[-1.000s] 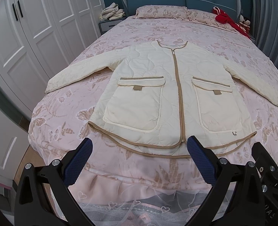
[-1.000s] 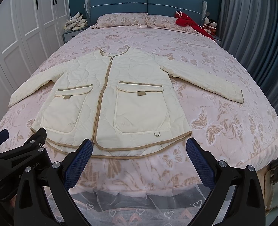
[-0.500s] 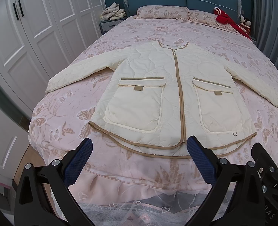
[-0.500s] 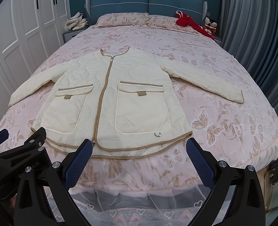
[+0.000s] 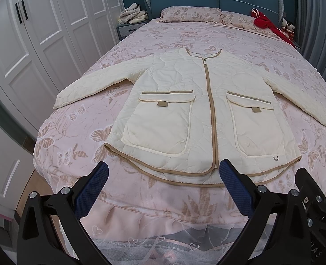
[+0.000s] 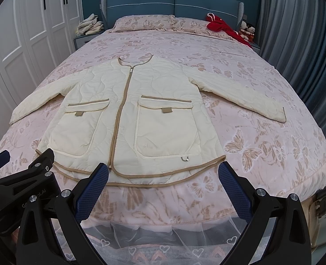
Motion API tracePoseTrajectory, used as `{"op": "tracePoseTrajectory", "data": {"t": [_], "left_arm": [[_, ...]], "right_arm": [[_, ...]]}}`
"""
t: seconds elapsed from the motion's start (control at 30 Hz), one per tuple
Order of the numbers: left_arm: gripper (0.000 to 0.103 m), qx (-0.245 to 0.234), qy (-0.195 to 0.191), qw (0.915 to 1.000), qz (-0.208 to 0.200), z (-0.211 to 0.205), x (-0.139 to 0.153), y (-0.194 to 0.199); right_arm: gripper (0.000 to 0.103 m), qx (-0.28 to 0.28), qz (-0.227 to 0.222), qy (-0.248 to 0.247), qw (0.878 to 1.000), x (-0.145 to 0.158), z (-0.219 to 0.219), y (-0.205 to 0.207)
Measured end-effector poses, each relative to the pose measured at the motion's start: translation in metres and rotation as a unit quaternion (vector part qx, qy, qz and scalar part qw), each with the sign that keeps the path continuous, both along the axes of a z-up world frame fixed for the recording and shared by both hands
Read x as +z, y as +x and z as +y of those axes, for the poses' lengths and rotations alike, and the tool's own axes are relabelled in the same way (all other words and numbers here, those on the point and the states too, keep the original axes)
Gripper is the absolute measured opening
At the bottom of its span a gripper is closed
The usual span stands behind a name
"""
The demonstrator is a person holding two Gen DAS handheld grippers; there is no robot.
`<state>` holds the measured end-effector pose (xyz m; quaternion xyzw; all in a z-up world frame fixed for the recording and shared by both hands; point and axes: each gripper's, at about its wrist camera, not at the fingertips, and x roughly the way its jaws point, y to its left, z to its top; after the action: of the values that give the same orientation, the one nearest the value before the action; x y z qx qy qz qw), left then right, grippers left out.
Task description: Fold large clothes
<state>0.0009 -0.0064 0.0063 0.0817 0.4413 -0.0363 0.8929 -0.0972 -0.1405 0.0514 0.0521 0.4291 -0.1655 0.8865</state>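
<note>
Jacket (image 5: 198, 114), cream quilted with tan trim, lies flat and zipped at the centre of the frame on a bed (image 5: 79, 137) with a pink butterfly cover. Both sleeves are spread outward, and the hem faces the cameras near the foot edge. Two flap pockets sit either side of the zip. Left gripper (image 5: 163, 177) hangs at the lower edge of the frame just short of the hem, its blue fingers (image 5: 92, 190) spread wide and grasping nothing. Right gripper (image 6: 163, 177) stands likewise in its own view, fingers (image 6: 234, 190) released and empty, apart from the cloth. Pillows (image 6: 143, 23) and a red garment (image 6: 225, 27) lie at the upper frame by the headboard (image 6: 174, 2). White wardrobe (image 5: 41, 33) fills the upper left; grey curtain (image 6: 295, 44) the right.
</note>
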Motion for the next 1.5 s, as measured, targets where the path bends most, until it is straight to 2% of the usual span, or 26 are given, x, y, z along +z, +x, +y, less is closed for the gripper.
{"op": "tracePoseTrajectory", "data": {"t": [0.57,0.73,0.83,0.97,1.13,1.23,1.3,1.4,1.5], "left_arm": [[0.098,0.002,0.000,1.0000,0.004,0.002,-0.001,0.002],[0.098,0.005,-0.019,0.9997,0.011,0.009,-0.005,0.012],[0.098,0.019,-0.032,0.9992,0.013,0.018,-0.008,0.025],[0.098,0.036,-0.037,0.9986,0.014,0.027,-0.015,0.045],[0.098,0.061,-0.052,0.9962,0.034,0.035,-0.031,0.073],[0.098,0.074,-0.057,0.9946,0.044,0.038,-0.042,0.091],[0.098,0.082,-0.043,0.9947,0.044,0.036,-0.049,0.103],[0.098,0.094,-0.025,0.9944,0.042,0.032,-0.057,0.121],[0.098,0.113,-0.022,0.9928,0.033,0.029,-0.062,0.137]], "right_arm": [[0.098,0.001,0.004,0.001,1.000,-0.003,-0.001,0.001],[0.098,0.006,0.005,0.020,1.000,-0.009,-0.012,0.009],[0.098,-0.025,-0.002,0.064,0.998,-0.018,-0.050,0.014],[0.098,-0.109,-0.011,0.123,0.986,-0.034,-0.134,0.018],[0.098,-0.198,-0.033,0.145,0.969,-0.055,-0.246,0.034],[0.098,-0.256,-0.043,0.182,0.948,-0.079,-0.322,0.046],[0.098,-0.293,-0.049,0.199,0.934,-0.094,-0.366,0.052],[0.097,-0.355,-0.049,0.186,0.915,-0.119,-0.435,0.061],[0.097,-0.393,-0.045,0.177,0.901,-0.137,-0.476,0.064]]}}
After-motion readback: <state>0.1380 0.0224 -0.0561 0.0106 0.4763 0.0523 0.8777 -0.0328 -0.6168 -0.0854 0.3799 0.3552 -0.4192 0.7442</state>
